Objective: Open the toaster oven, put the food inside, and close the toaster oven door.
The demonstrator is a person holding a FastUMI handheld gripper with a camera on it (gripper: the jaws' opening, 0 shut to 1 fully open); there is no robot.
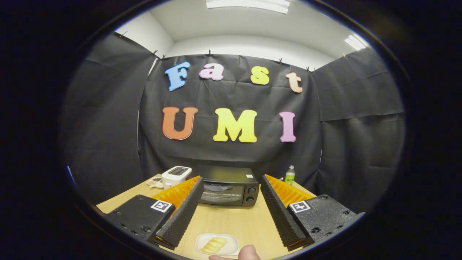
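Jaws (231, 213) spread wide, gripping nothing, raised over the bench (231, 220). Toaster oven (228, 187) w/ door shut sits beyond the fingertips at the bench's far side. Food (214, 245) lies on a white plate (231, 249) near, between the fingers, a fingertip (248, 252) just beside it. White toaster (175, 176) left of oven, green bottle (290, 175) right
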